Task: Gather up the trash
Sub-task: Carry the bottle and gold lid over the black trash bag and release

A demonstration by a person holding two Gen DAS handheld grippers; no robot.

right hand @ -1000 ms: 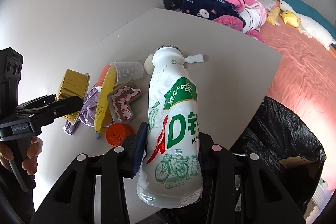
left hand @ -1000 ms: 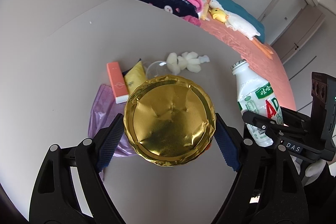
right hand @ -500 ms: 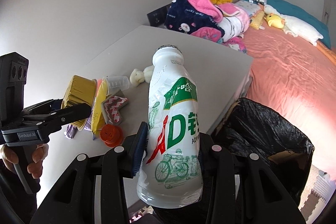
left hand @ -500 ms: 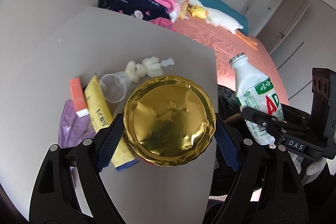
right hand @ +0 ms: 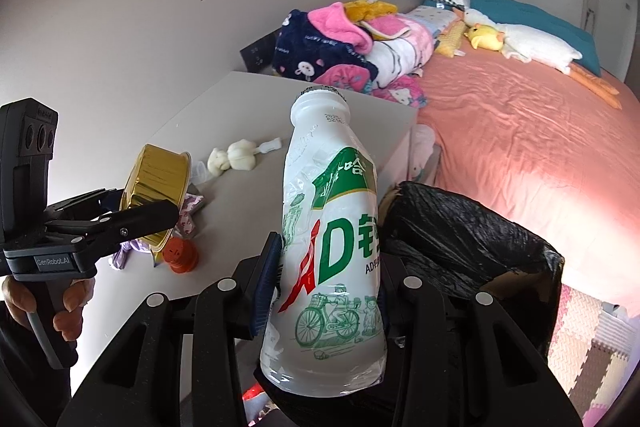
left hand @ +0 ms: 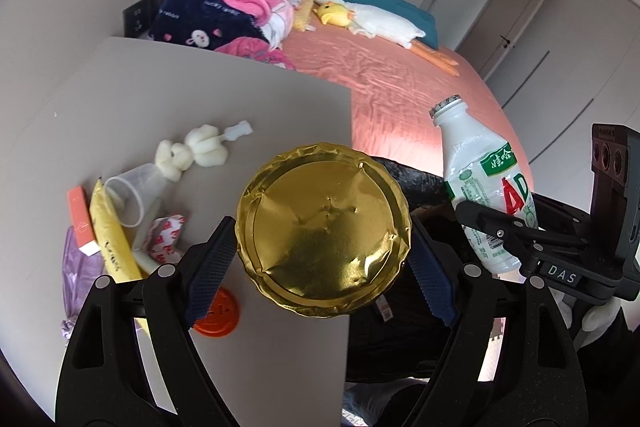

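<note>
The left gripper (left hand: 322, 261) clamped a gold foil cup (left hand: 324, 241) above the table's (left hand: 224, 99) right edge; the right gripper (right hand: 326, 291) gripped a white bottle (right hand: 330, 255) near the black trash bag (right hand: 460, 235).

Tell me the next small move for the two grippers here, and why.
Probably carry the bottle a little further right over the black bag and open the right gripper. Both grippers are full: the left gripper clamps the gold foil cup, which hangs near the table edge, and the bag's mouth gapes just beside the bottle.
</note>
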